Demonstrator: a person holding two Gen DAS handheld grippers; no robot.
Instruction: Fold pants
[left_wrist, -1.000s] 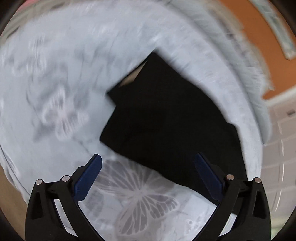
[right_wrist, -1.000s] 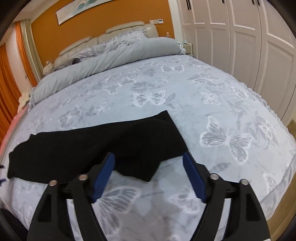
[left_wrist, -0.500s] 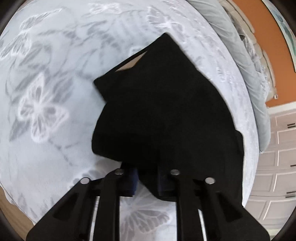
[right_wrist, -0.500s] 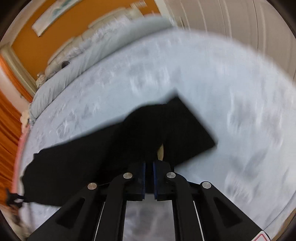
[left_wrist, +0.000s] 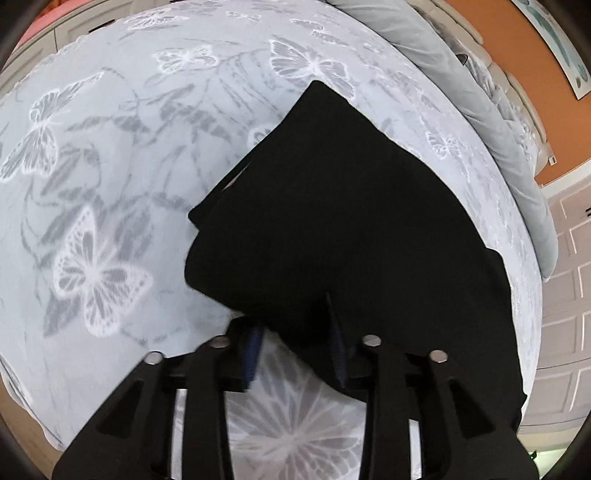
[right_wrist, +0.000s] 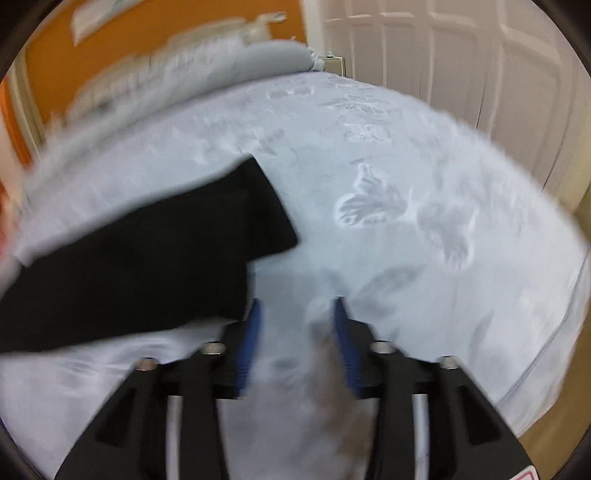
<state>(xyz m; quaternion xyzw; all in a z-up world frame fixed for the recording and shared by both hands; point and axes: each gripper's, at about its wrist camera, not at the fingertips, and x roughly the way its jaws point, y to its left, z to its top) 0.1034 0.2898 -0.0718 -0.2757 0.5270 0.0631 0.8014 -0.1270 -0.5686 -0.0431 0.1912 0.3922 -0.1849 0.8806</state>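
Note:
The black pants (left_wrist: 343, 229) lie on the butterfly-print bedspread (left_wrist: 92, 184), folded over at the waist end. In the left wrist view my left gripper (left_wrist: 295, 332) stands partly open, its blue pads around the near edge of the pants; cloth lies between them and hides the tips. In the blurred right wrist view the pants (right_wrist: 147, 258) stretch away to the left. My right gripper (right_wrist: 295, 314) is partly open and empty, just right of the pants' near corner, over bare bedspread (right_wrist: 424, 258).
A rolled grey duvet (left_wrist: 498, 129) and pillows lie along the head of the bed by the orange wall (right_wrist: 147, 37). White wardrobe doors (right_wrist: 461, 55) stand on the right. The bed's edge (right_wrist: 554, 350) curves at lower right.
Both grippers were shut on the pants half a second ago and have now opened partway. The right gripper has let go and shifted right, off the cloth. The left still straddles the edge.

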